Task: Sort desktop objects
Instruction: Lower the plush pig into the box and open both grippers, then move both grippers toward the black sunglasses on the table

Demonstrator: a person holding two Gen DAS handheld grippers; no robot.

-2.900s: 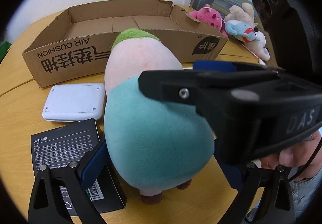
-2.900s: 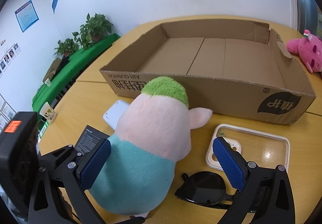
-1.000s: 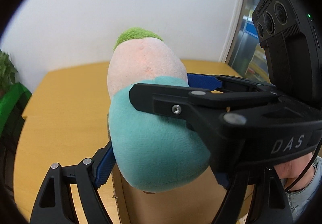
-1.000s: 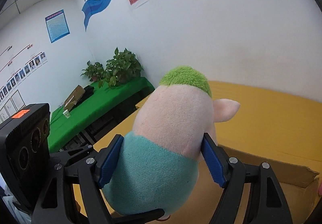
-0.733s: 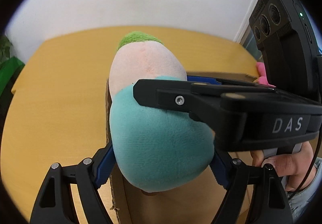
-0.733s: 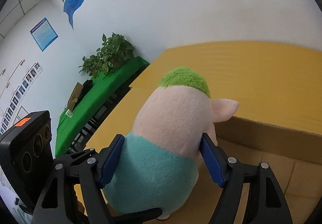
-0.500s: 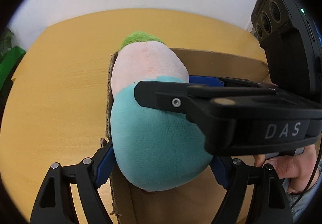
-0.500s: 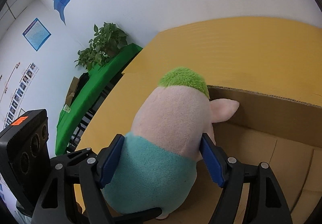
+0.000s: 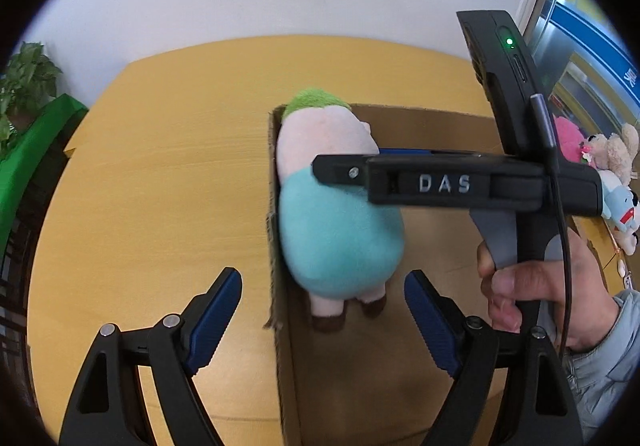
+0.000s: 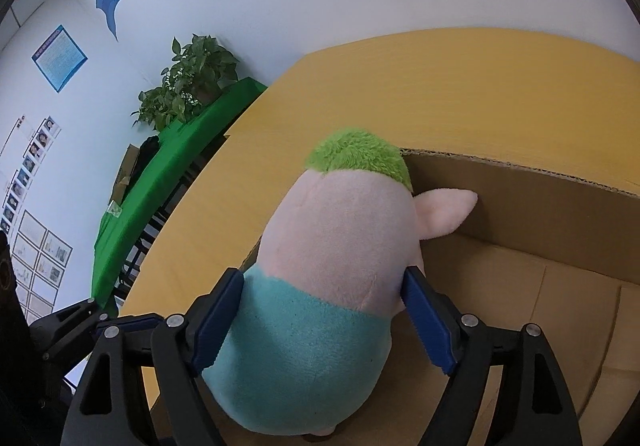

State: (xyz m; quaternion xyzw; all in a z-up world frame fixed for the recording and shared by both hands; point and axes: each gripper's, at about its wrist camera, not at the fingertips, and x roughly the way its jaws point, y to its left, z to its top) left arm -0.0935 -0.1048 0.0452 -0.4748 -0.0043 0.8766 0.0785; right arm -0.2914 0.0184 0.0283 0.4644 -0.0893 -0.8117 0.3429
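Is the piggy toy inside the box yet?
Yes. The piggy toy is inside the cardboard box, against its side wall, with the right gripper around it.

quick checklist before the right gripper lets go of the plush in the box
1. Plush is over the box floor, inside the walls: ok.
2. Right gripper has the plush between its pads: ok, grip looks firm.
3. Left gripper is open and clear of the plush: ok.
4. Feet touching the box floor: cannot tell; in the left view they look close to it.
5. Plush clear of the box's left wall: not ok, it sits tight against the wall, head at rim level.
6. Room for the right gripper's fingers to open: cannot tell, the wall-side gap is hidden.
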